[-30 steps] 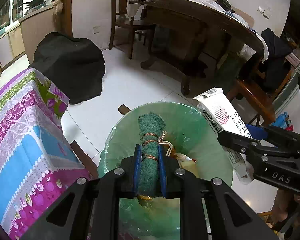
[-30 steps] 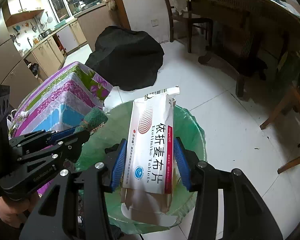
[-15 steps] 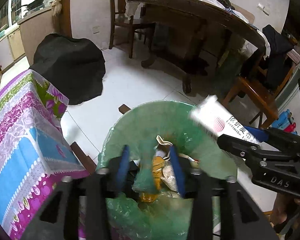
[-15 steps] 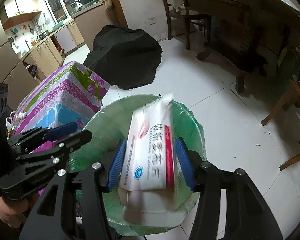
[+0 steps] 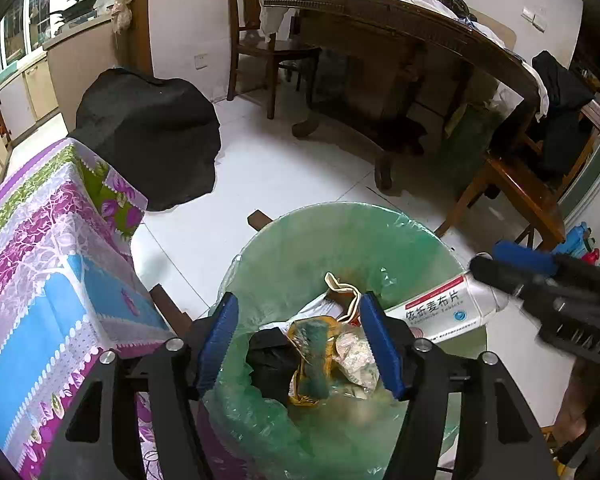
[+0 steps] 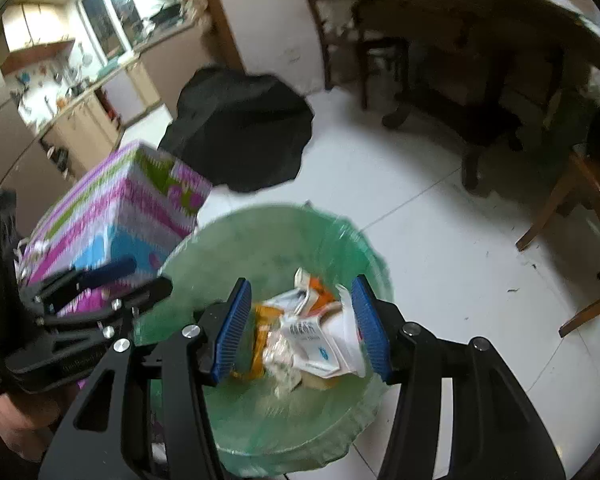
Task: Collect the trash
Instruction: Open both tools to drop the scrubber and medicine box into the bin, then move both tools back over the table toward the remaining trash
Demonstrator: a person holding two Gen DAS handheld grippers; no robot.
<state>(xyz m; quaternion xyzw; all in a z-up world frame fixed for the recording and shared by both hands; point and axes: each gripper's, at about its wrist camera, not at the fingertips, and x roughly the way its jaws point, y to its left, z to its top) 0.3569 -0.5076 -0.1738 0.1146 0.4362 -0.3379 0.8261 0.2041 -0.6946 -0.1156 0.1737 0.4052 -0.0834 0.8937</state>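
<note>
Both tools, left (image 5: 300, 340) and right (image 6: 302, 326), gape empty over the bin's rim (image 5: 340, 210) (floor around bare).

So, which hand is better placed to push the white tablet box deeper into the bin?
Right, probably. The right gripper, jaws just opened, hangs straight over the white tablet box lying in the bin. The left gripper, jaws also just opened and empty, sits over the green roll.
</note>
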